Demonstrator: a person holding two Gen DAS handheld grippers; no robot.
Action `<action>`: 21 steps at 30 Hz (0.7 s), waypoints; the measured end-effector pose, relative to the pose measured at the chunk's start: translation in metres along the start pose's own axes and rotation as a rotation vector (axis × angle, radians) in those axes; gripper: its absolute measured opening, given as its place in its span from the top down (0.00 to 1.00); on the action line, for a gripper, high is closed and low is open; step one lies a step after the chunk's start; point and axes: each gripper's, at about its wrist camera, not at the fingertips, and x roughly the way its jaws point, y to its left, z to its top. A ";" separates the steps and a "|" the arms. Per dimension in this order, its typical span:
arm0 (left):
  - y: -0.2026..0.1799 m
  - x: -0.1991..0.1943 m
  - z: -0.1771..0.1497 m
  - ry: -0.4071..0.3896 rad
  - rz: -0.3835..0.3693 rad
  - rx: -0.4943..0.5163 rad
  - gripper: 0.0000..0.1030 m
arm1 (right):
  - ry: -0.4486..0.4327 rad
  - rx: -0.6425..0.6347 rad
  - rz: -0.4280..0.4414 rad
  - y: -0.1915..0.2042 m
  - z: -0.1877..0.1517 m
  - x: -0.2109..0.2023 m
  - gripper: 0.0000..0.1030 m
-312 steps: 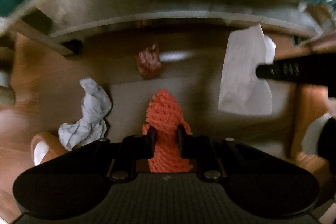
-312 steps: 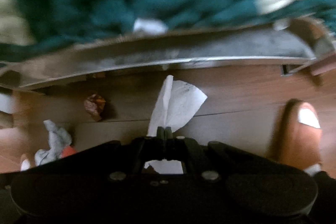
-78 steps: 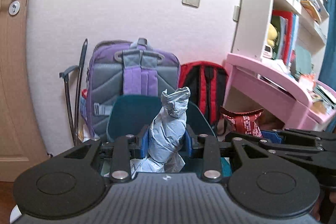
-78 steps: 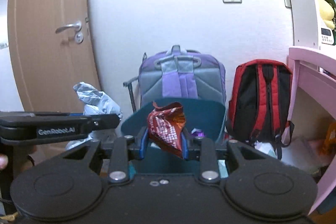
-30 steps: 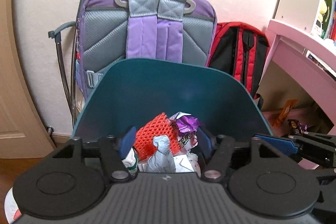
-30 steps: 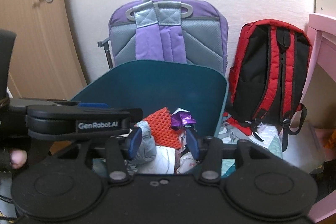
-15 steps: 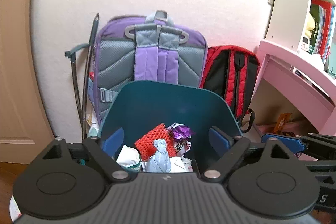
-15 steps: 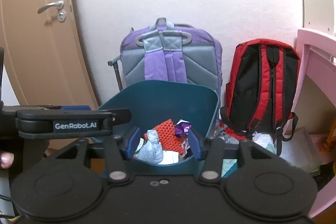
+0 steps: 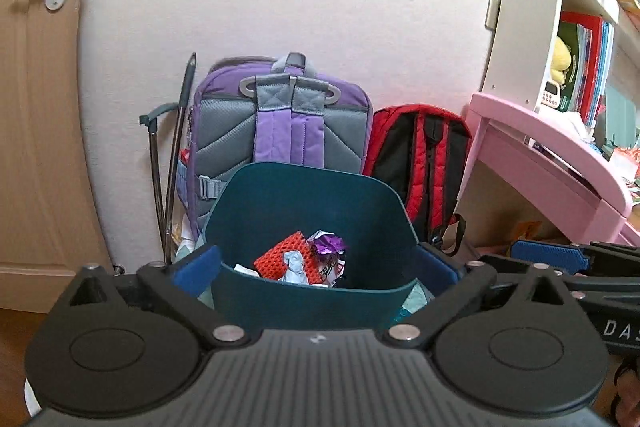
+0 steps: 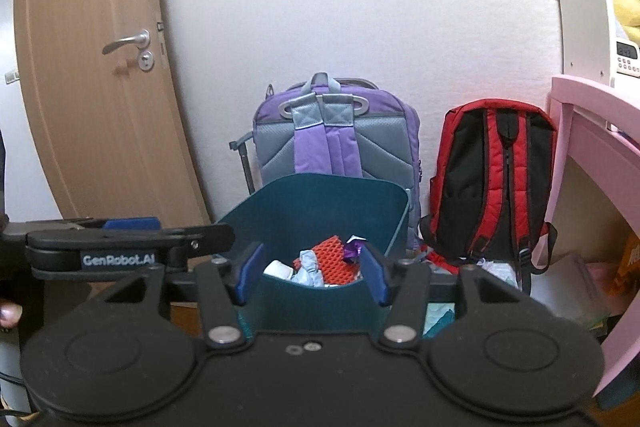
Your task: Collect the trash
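A dark teal bin (image 9: 312,195) (image 10: 328,203) stands on the floor before the wall. In it lie an orange foam net (image 9: 280,257) (image 10: 332,251), a grey crumpled paper (image 9: 294,267) (image 10: 310,265), a purple wrapper (image 9: 328,245) (image 10: 354,247) and white scraps. My left gripper (image 9: 316,267) is wide open and empty, just in front of the bin. My right gripper (image 10: 310,273) is open and empty, beside the left one, facing the bin. Each gripper shows in the other's view, the right (image 9: 560,257) and the left (image 10: 128,239).
A purple-grey backpack (image 9: 280,123) (image 10: 336,131) leans on the wall behind the bin, a red-black backpack (image 9: 416,155) (image 10: 492,171) beside it. A pink desk (image 9: 552,155) with shelves stands right. A wooden door (image 10: 96,67) is left. A folded umbrella (image 9: 176,155) leans on the wall.
Both grippers let their trash fall into the bin, opened wider and drew back and up from it. The grey paper and the snack wrapper now lie inside.
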 end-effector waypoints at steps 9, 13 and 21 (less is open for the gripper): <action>-0.006 -0.037 -0.018 -0.033 -0.017 0.003 0.00 | -0.026 0.019 0.035 0.007 -0.015 -0.031 0.47; -0.005 -0.049 -0.025 -0.041 -0.010 0.006 0.00 | -0.036 0.017 0.047 0.012 -0.021 -0.038 0.46; -0.005 -0.058 -0.031 -0.042 0.008 0.025 0.00 | -0.068 -0.001 0.050 0.021 -0.027 -0.049 0.46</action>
